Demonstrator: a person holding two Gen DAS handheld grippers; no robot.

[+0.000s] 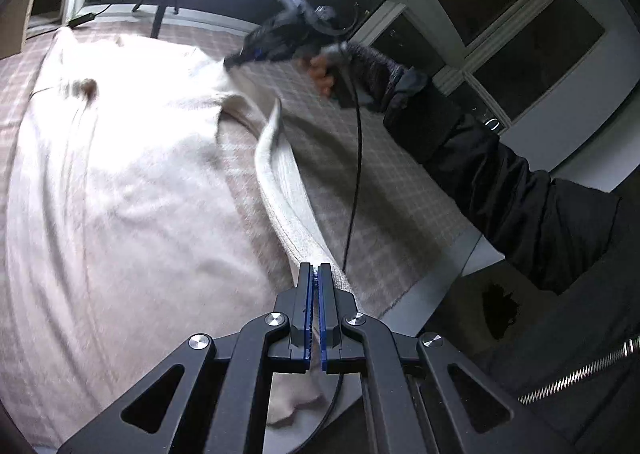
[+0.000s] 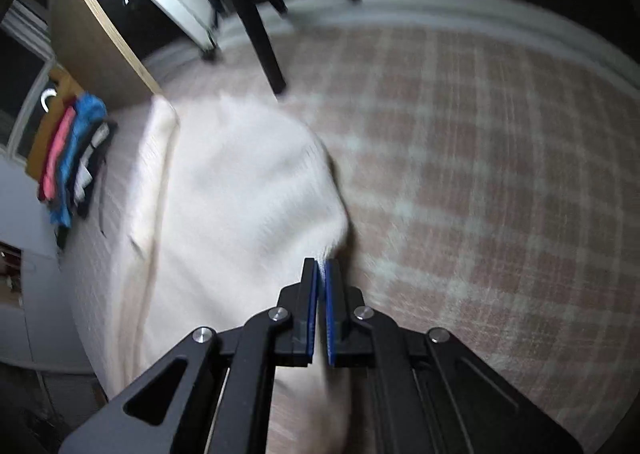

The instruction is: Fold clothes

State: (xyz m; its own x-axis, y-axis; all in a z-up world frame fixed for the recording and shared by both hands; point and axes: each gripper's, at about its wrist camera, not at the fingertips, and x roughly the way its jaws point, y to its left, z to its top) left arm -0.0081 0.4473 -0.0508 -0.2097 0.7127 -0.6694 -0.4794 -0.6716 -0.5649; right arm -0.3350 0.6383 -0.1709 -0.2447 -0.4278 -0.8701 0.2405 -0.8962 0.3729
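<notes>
A cream knit sweater (image 1: 120,182) lies spread on a pink checked cloth (image 1: 360,174). My left gripper (image 1: 317,270) is shut on the sweater's ribbed edge (image 1: 280,174), which stretches away from the jaws as a raised band. In the left wrist view, my right gripper (image 1: 240,58) pinches the sweater's far end above the cloth. In the right wrist view, my right gripper (image 2: 321,264) is shut on a corner of the sweater (image 2: 240,182), lifted off the checked cloth (image 2: 480,174).
A stack of folded colourful clothes (image 2: 68,158) lies at the left edge of the table. A black tripod leg (image 2: 264,38) stands on the far side. A cable (image 1: 356,158) hangs from the right gripper. Windows (image 1: 520,14) are beyond the table.
</notes>
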